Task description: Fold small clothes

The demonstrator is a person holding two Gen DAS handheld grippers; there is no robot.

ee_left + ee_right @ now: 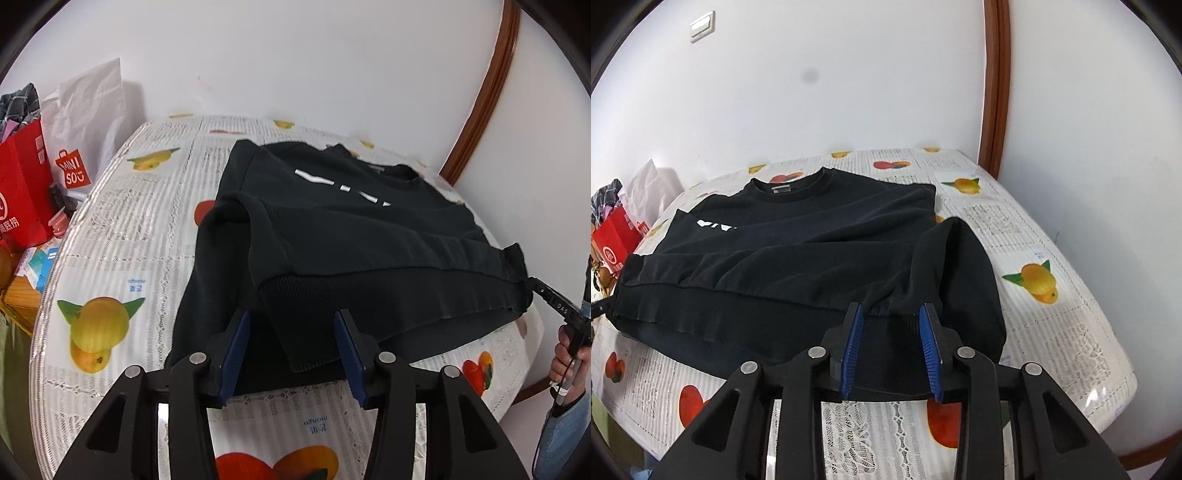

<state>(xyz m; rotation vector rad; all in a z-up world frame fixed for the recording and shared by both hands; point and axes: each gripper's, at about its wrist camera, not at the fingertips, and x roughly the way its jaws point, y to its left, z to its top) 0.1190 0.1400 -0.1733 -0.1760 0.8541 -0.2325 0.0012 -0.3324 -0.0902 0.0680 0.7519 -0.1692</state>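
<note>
sweatshirt (pixel 332 236): 1 | grippers: 2 | table (pixel 122 236): 1 | bags: 2

Sweatshirt (pixel 820 236): matt black knit cloth, ribbed hem. Surface (pixel 122 236): glossy clear plastic over lace and fruit print. Left tongs (pixel 291 354): matt black plastic, ridged blue pads (pixel 232 358), shiny metal pins. Red paper bag (pixel 22 192).

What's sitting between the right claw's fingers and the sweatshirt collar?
Only the black sweatshirt itself: its ribbed hem, then a folded-over sleeve, up to the collar. The right wrist view shows it.
</note>
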